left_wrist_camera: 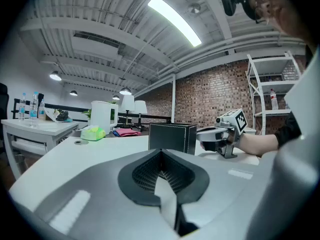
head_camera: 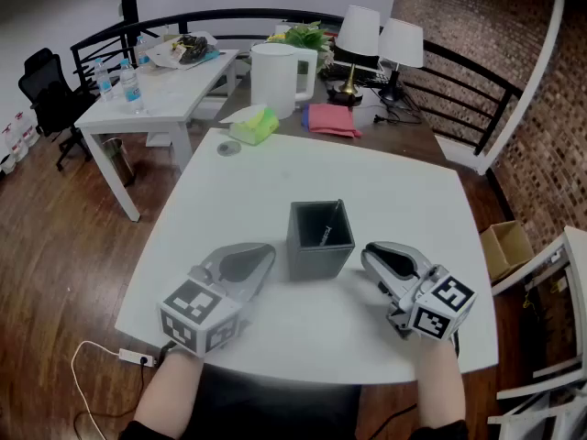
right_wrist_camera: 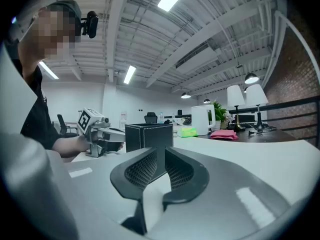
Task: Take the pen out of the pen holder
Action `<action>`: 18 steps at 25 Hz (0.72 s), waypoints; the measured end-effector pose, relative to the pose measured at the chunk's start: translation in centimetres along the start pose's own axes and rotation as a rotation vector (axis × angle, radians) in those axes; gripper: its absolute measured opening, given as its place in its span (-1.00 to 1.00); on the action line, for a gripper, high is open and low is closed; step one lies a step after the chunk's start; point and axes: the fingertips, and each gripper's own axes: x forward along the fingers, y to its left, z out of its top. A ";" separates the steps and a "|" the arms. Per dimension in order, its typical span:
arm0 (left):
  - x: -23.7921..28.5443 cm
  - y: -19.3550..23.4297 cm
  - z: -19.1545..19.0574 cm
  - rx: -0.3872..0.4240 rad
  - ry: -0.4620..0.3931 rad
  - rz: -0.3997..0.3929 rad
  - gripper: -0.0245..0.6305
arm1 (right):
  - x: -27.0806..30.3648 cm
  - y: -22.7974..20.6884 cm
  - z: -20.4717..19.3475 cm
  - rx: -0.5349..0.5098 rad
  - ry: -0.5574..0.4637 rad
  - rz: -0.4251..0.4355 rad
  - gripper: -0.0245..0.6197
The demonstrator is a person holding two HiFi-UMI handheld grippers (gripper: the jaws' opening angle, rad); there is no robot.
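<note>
A black square pen holder (head_camera: 319, 238) stands upright near the middle of the white table (head_camera: 404, 195), with a dark pen (head_camera: 326, 235) leaning inside it. My left gripper (head_camera: 269, 251) rests on the table just left of the holder, jaws shut and empty. On the holder's right, my right gripper (head_camera: 368, 252) lies on the table with a narrow gap between its tips and nothing in it. The left gripper view shows the holder (left_wrist_camera: 172, 138) beyond the closed jaw tips (left_wrist_camera: 161, 151). In the right gripper view the holder (right_wrist_camera: 148, 135) stands behind the slightly parted tips (right_wrist_camera: 161, 149).
At the table's far edge are a white jug (head_camera: 275, 76), a green pouch (head_camera: 254, 125), a pink cloth (head_camera: 332, 119) and two lamps (head_camera: 378, 39). A small round disc (head_camera: 227, 148) lies far left. A second white table (head_camera: 156, 94) with bottles stands at the left.
</note>
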 end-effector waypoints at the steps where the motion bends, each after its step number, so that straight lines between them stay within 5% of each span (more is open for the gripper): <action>1: -0.1 0.0 0.0 0.001 0.005 -0.001 -0.92 | -0.2 -0.1 0.5 0.011 -0.015 0.000 -0.71; 7: -0.5 0.1 -0.2 0.008 0.019 -0.006 -0.92 | -0.3 -0.5 5.2 0.043 -0.097 0.015 -0.65; 10: -0.4 0.0 -0.4 0.007 0.018 -0.008 -0.92 | 1.2 -0.7 7.0 0.016 -0.101 0.031 -0.47; 18: -0.3 0.1 -0.4 0.006 0.020 -0.007 -0.92 | 6.9 -0.9 7.2 -0.044 0.034 0.104 -0.32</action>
